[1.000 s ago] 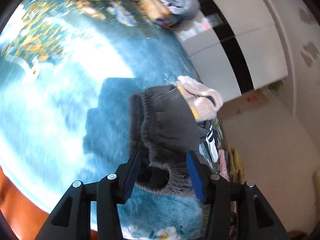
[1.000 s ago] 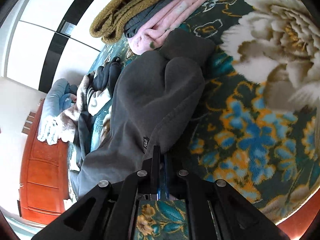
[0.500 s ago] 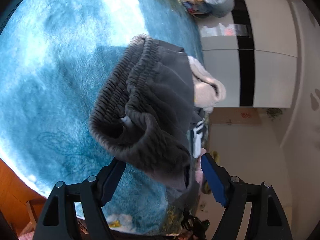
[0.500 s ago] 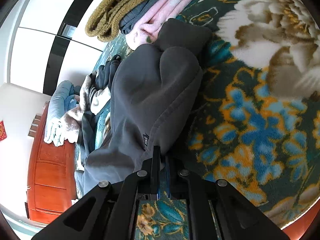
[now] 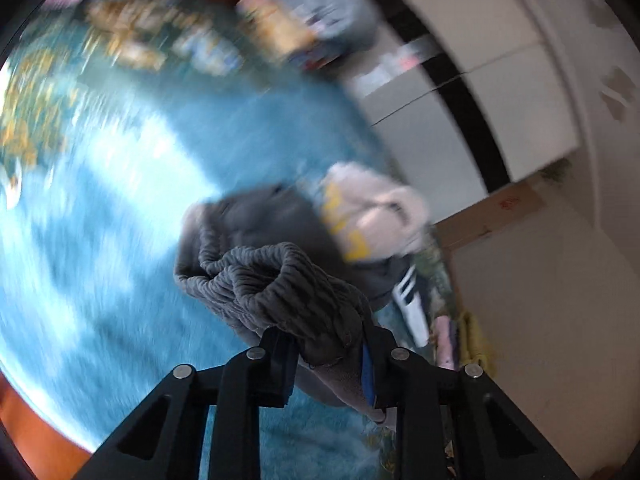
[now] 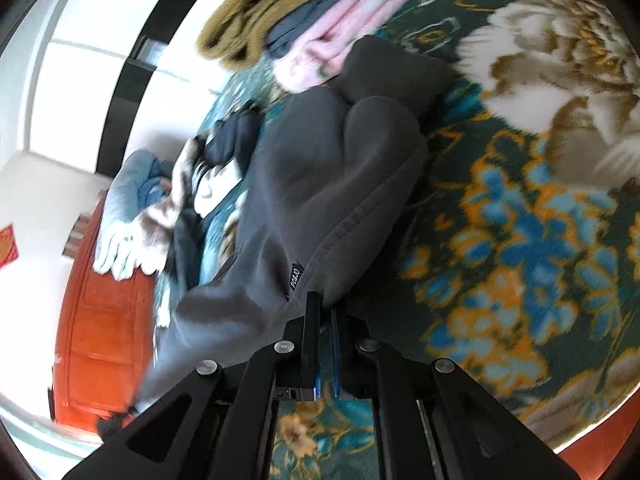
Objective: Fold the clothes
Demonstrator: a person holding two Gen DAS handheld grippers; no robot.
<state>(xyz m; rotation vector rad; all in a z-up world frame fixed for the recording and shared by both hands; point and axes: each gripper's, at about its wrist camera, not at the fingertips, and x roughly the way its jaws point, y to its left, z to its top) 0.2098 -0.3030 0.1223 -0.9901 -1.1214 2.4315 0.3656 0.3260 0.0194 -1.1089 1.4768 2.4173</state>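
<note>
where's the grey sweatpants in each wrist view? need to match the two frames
Left wrist: grey sweatpants at centre, ribbed waistband bunched between the left gripper fingers at lower centre.
Right wrist: the sweatpants run from centre down to lower left; the right gripper pinches a side seam near the small label.
Shared landmark: the teal floral blanket under the pants, and the black-striped white wardrobe.

Big blue fuzzy blanket (image 5: 120, 208) with flowers, bright with sun. White wall (image 5: 560, 280) and white doors (image 5: 500, 92) with a black stripe (image 5: 464, 108) behind. Red-brown wood bed end (image 6: 104, 332) at one side. Brown box (image 5: 496, 216) by the wall. Rolled quilt (image 5: 316, 4) far back, blurry.
</note>
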